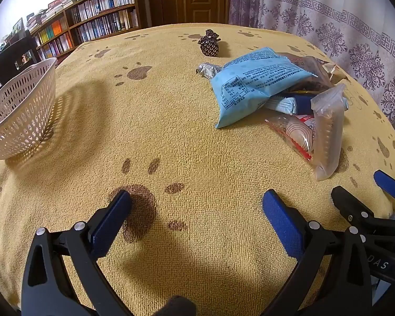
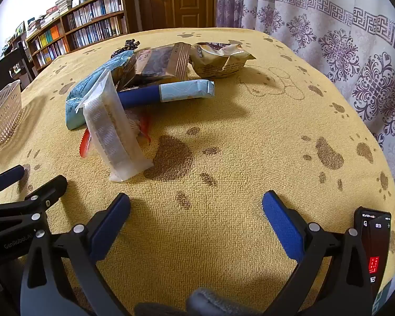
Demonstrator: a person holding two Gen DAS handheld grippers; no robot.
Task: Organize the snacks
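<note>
1. On the tabletop, covered by a yellow paw-print cloth (image 1: 171,121), a heap of snack packets lies toward the right side, well apart from the white perforated plastic basket (image 1: 21,113) at the left edge.
2. Heap contents: a light blue printed packet (image 1: 250,84) on top of the pile's left side; a long dark blue and pale blue bar wrapper (image 2: 171,93); a clear ribbed sleeve of biscuits (image 2: 115,134) propped upright over a red-edged clear pack (image 1: 295,134); a brown-banded clear pouch (image 2: 160,62); a crumpled tan bag (image 2: 221,59) at the far side.
3. Strays: a silver foil sweet (image 1: 208,69) touching the blue packet's far corner; a dark dotted wrapped sweet (image 1: 209,43) alone, farther back.
4. Left gripper (image 1: 196,205): fingers spread wide, nothing between them, above bare cloth (near edge).
5. Right gripper (image 2: 196,205): fingers equally wide, empty, just beside the left gripper.
6. A black phone (image 2: 375,247) lies at the right edge.
</note>
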